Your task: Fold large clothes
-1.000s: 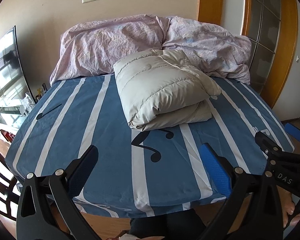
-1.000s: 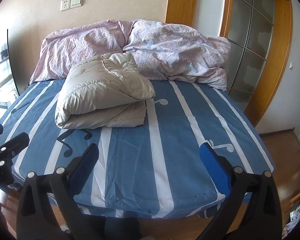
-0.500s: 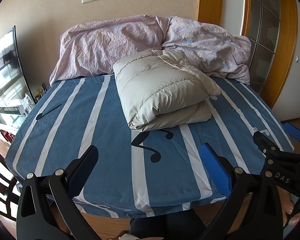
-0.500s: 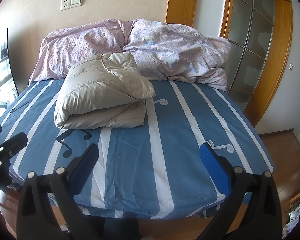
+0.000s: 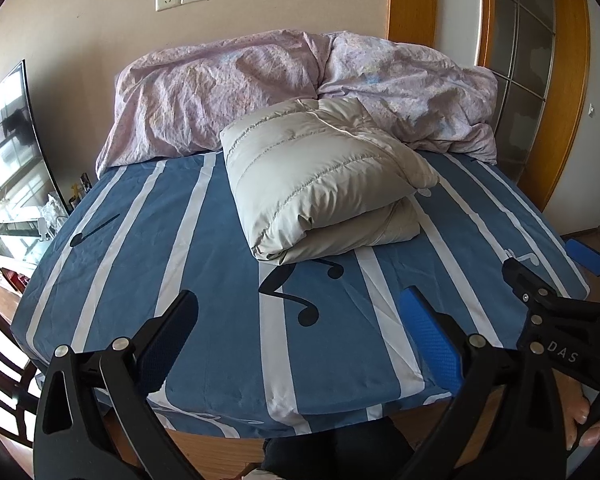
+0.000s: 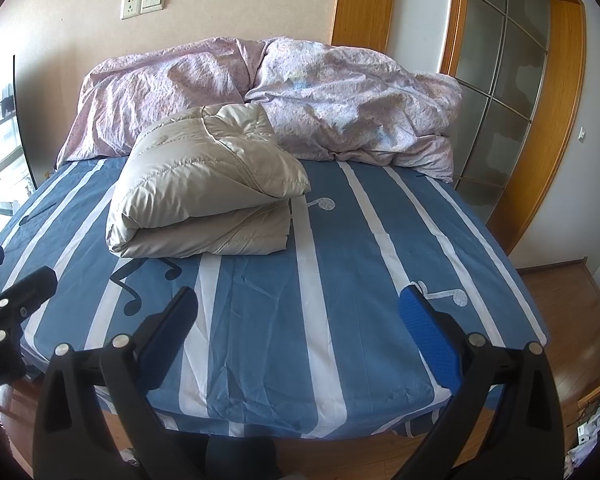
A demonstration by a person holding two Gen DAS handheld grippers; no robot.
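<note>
A beige quilted down jacket [image 5: 320,184] lies folded into a thick bundle in the middle of the bed, also in the right wrist view [image 6: 204,192]. My left gripper [image 5: 300,320] is open and empty, held over the foot of the bed, well short of the jacket. My right gripper [image 6: 300,320] is open and empty too, over the foot of the bed to the right of the jacket. It shows at the right edge of the left wrist view [image 5: 556,276]; the left gripper shows at the left edge of the right wrist view [image 6: 8,280].
The bed has a blue sheet with white stripes and music notes [image 5: 148,248]. A crumpled pink duvet [image 5: 260,88] is piled at the headboard end. A glass TV stand [image 5: 8,184] is on the left, a wooden-framed glass door [image 6: 508,80] on the right.
Both grippers have drifted very slightly; the jacket and bedding have not moved.
</note>
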